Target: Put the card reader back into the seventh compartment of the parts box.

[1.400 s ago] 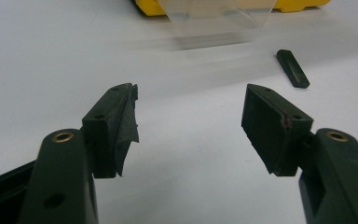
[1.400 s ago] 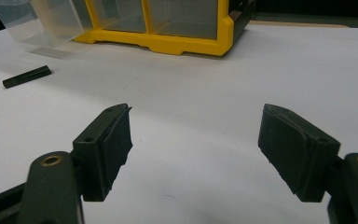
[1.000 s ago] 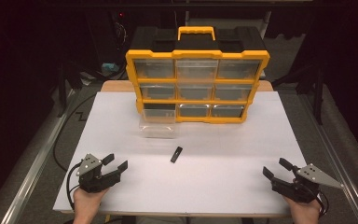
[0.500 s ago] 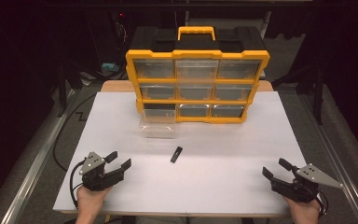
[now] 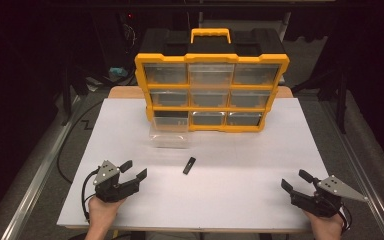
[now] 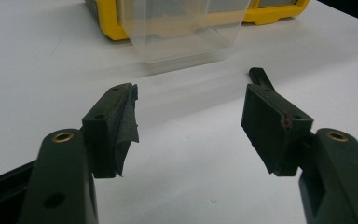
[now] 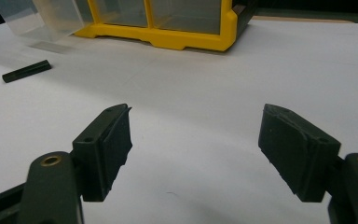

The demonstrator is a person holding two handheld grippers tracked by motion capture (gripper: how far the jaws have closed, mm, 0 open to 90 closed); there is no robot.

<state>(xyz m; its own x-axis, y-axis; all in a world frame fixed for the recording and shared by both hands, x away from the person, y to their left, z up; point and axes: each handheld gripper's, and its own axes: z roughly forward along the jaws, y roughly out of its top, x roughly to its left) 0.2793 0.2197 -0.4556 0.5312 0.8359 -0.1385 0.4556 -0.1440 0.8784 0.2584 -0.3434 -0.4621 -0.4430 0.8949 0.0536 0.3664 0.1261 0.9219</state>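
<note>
left gripper point(image 5: 133, 171) low over white matte table point(image 5: 240, 200), jaws spread wide, grasping nothing; right gripper point(image 5: 295, 181) near front right corner, also spread and empty; small black flat bar point(image 5: 189, 165) between them, just before clear plastic drawer point(image 5: 169, 138) and yellow organizer point(image 5: 211, 90)

The black left gripper point(image 5: 133, 171) has a grey three-cornered plate point(image 5: 107, 171) on top and a black cable point(image 5: 84, 190). The black right gripper point(image 5: 295, 181) has round brass rings point(image 7: 51, 161) and soft dark pads point(image 7: 117, 141).
</note>
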